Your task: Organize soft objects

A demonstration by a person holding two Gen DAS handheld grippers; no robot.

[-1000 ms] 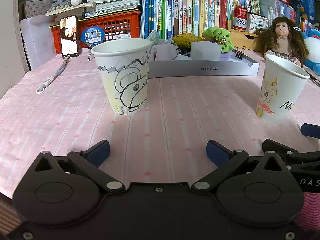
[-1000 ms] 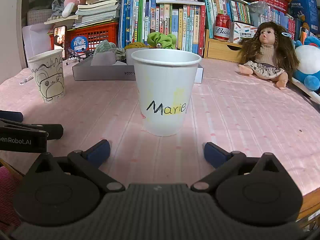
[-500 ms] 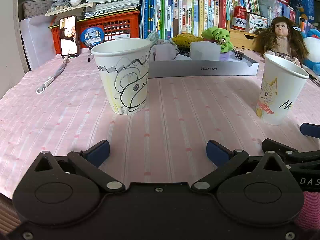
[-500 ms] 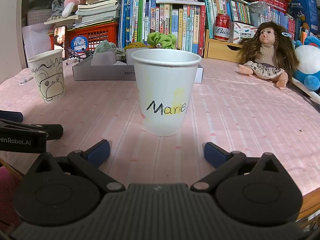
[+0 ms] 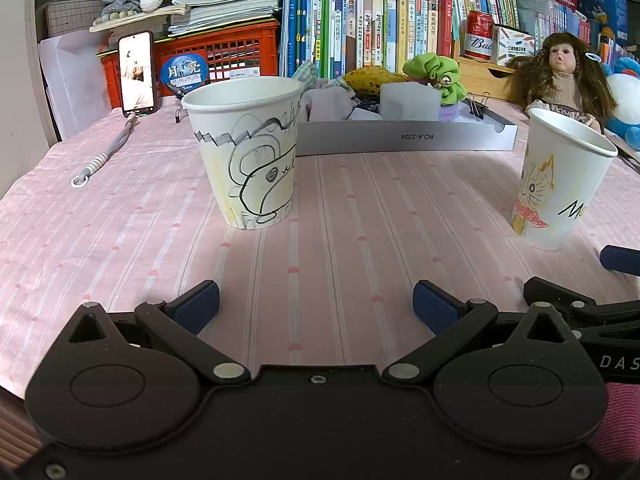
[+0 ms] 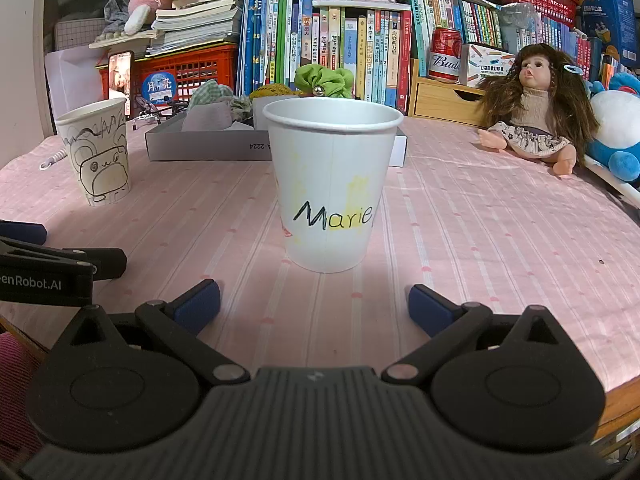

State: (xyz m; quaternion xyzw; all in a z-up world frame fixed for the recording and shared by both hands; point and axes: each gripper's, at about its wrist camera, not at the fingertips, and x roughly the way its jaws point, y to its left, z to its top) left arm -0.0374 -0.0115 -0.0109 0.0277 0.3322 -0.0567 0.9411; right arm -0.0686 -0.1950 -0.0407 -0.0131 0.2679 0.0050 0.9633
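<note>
- A pink striped tablecloth (image 5: 340, 208) covers the table; everything below stands or lies on it, with a wall of upright books (image 6: 344, 44) and a red plastic crate (image 5: 224, 54) behind.
- The left gripper (image 5: 316, 306) hovers low over the near edge of the cloth; its blue-padded jaws are spread wide with nothing between them; the right gripper (image 6: 314, 302) does likewise, jaws spread and empty, just beside the other.
- A shallow grey box (image 5: 404, 138) sits at the far middle of the table; it holds the soft things: a green scrunchie (image 5: 434, 72) on the right side, a yellow knitted piece (image 5: 370, 78) behind, a pale lilac cloth (image 5: 326, 102) on the left, and a white foam-like block (image 5: 408, 100) in the middle; a green checked fabric (image 6: 210, 94) shows at the box's left end.
- A long-haired doll (image 6: 536, 104) sits at the right, near a blue and white plush (image 6: 616, 128).
- A paper cup drawn with a bear-like figure (image 5: 248, 156) stands upright ahead of the left gripper, well apart from its pads; it looks empty at the rim, though the bottom is hidden.
- A paper cup lettered "Marie" (image 6: 332, 184) stands upright straight ahead of the right gripper, near but not touching it.
- A red Bud can (image 6: 444, 54) rests on a wooden drawer box (image 6: 440, 100); a phone (image 5: 136, 74) leans against the crate; a grey lanyard (image 5: 106, 154) trails from it across the cloth.
</note>
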